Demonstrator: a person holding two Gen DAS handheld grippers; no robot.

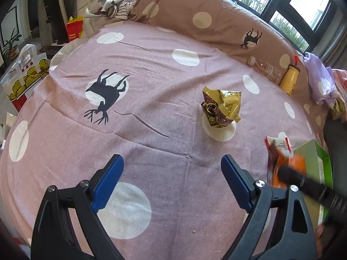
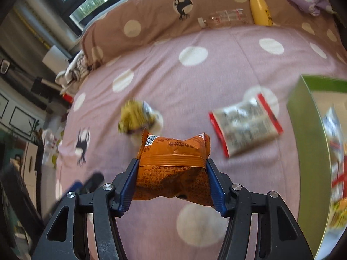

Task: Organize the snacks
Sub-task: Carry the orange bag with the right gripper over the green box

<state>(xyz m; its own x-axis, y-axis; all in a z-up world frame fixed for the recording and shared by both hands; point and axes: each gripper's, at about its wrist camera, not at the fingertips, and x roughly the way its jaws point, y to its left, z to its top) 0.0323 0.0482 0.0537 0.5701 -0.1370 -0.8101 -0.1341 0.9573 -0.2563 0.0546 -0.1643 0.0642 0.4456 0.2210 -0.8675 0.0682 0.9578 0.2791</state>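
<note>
Pink cotton bed, soft and creased, gives nothing a firm footing, so a dropped packet could slide or bury itself. Next, the green box at the right already holds packets; a careless swing could clip its wall. The right tongs are clenched on the orange snack packet by its puffy sides, which may squirm loose. The left tongs hang released, near the gold packet.

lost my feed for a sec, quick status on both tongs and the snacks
Left tongs open, empty, over the bedsheet. Right tongs shut on orange snack pack. Gold pack and red-edged pack loose on sheet; green box at right. Nothing blocking.
</note>
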